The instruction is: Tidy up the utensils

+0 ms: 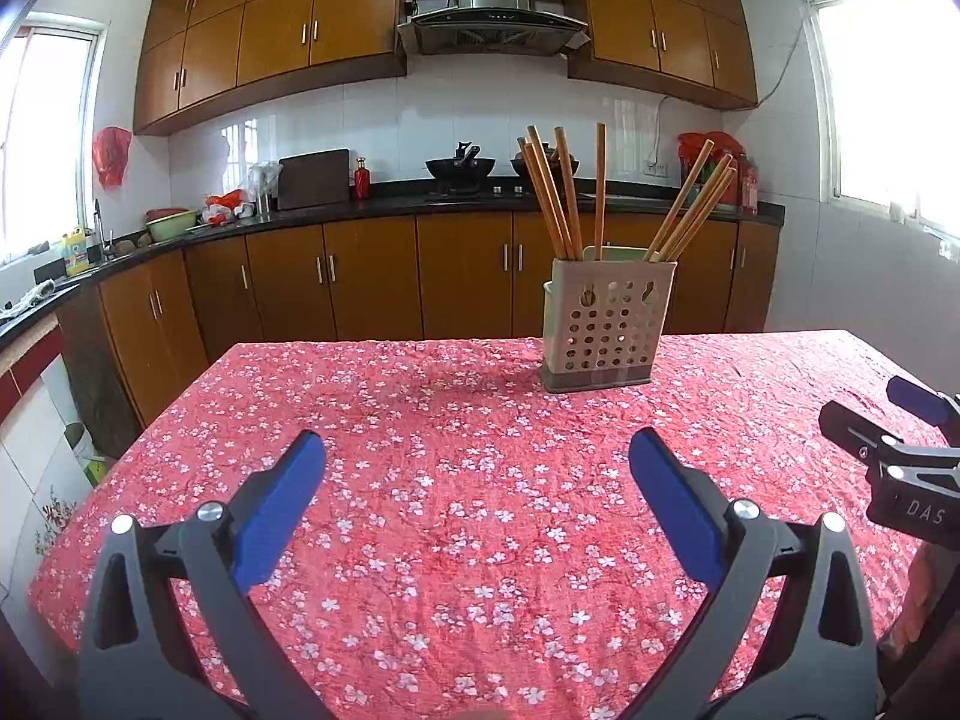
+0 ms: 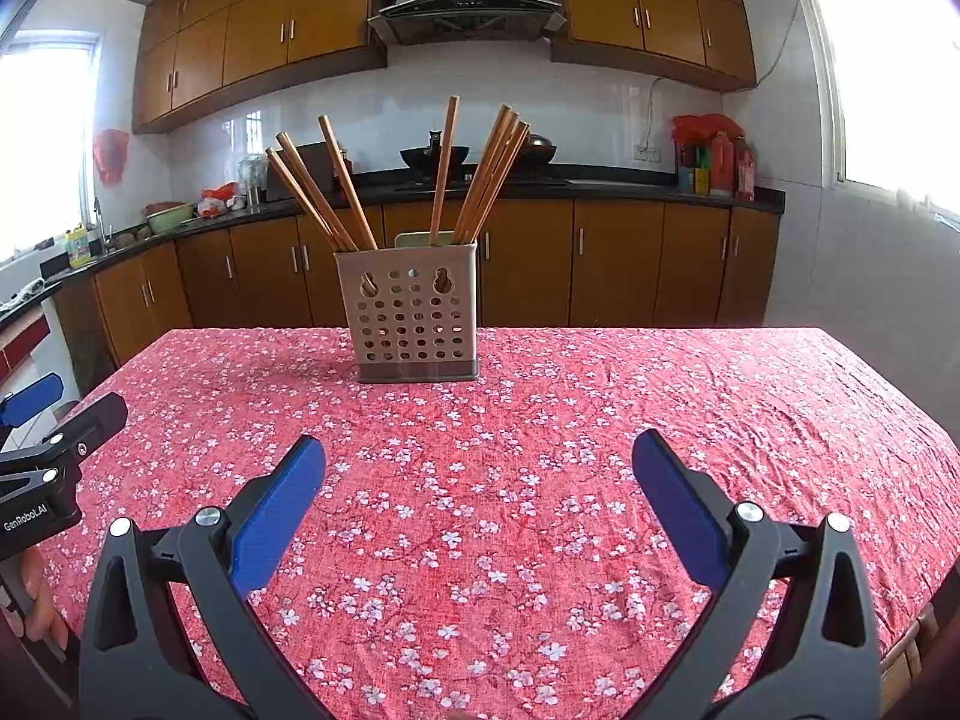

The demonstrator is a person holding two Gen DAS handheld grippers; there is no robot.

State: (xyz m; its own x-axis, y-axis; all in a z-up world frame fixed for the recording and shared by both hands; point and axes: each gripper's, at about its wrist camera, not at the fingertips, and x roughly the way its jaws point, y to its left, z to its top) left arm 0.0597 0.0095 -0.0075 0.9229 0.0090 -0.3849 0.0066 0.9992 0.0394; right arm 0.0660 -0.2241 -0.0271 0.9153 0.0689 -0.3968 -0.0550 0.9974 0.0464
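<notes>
left wrist view shows the left gripper (image 1: 477, 450) with its blue pads spread wide and nothing between them, low over the red flowered cloth of the worktop (image 1: 420, 480). at about 1 o'clock from it, well apart, a pale perforated holder (image 1: 606, 330) stands upright on the cloth with wooden chopsticks (image 1: 561, 198) fanning out of its top, one bunch leaning left, one stick nearly upright, one bunch leaning right. at 3 o'clock the right gripper (image 1: 888, 414) pokes in from the frame edge. right wrist view has the left gripper at 9 o'clock, the holder (image 2: 411, 324) at about 11 o'clock, and the right gripper (image 2: 478, 456) likewise spread wide, holding nothing.
</notes>
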